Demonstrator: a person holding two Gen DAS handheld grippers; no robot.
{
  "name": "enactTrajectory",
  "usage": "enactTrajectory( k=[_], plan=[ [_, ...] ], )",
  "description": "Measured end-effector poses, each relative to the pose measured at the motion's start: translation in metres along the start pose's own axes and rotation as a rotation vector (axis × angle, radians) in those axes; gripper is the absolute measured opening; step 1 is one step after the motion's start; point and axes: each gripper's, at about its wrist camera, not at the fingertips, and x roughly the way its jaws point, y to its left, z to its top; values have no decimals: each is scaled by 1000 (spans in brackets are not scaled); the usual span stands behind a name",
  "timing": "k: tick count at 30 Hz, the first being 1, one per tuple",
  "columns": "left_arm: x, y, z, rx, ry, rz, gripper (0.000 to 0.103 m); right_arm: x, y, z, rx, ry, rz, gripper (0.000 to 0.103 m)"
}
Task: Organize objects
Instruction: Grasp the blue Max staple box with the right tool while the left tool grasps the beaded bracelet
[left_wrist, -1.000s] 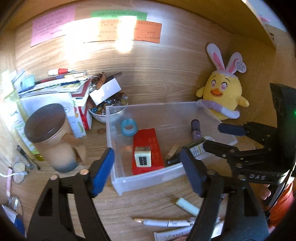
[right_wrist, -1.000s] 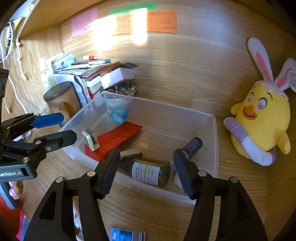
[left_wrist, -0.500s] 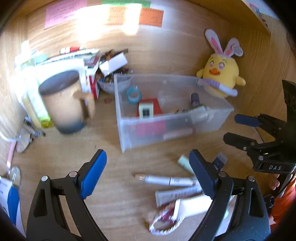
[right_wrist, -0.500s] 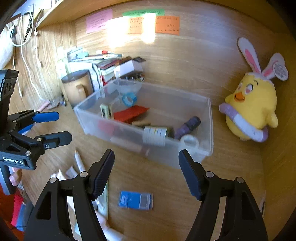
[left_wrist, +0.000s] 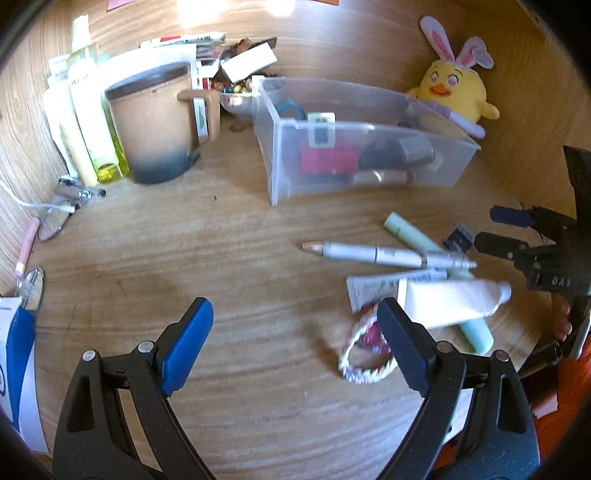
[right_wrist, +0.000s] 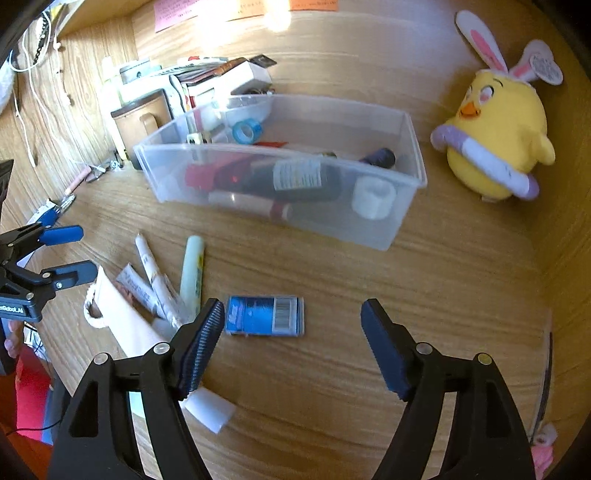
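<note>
Left gripper (left_wrist: 295, 343): jaws released, nothing between them, bare wooden surface (left_wrist: 229, 258) below; a braided bracelet (left_wrist: 364, 354) lies by the right-hand jaw. Right gripper (right_wrist: 293, 345): jaws have just been opening, empty, a blue card pack (right_wrist: 264, 315) with a barcode just ahead of the left-hand jaw. "DAS" is readable on the right gripper's body. Beyond: white pen (left_wrist: 388, 254), pale green tube (right_wrist: 192, 273), white tube (left_wrist: 454, 301). Further back, the clear bin (right_wrist: 399, 221) holds a labelled dark bottle (right_wrist: 295, 177); label text unreadable.

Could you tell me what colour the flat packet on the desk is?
Blue packet, clearest in the right wrist view.
</note>
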Motion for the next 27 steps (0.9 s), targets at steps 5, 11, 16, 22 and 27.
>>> enactTrajectory(
  k=[5, 11, 16, 22, 27],
  plan=[
    [4, -7, -10, 35, 15, -17, 79, 4, 1, -3, 6, 28, 7, 77],
    [9, -12, -8, 53, 16, -46, 58, 11, 4, -2, -2, 51, 21, 77],
    [10, -11, -5, 66, 5, -26, 35, 19, 8, -2, -11, 79, 33, 77],
    [10, -4, -6, 67, -9, 4, 11, 25, 11, -1, -30, 71, 5, 77],
    [11, 1, -6, 63, -27, 38, 7, 26, 12, 0, -50, 54, -12, 59]
  ],
)
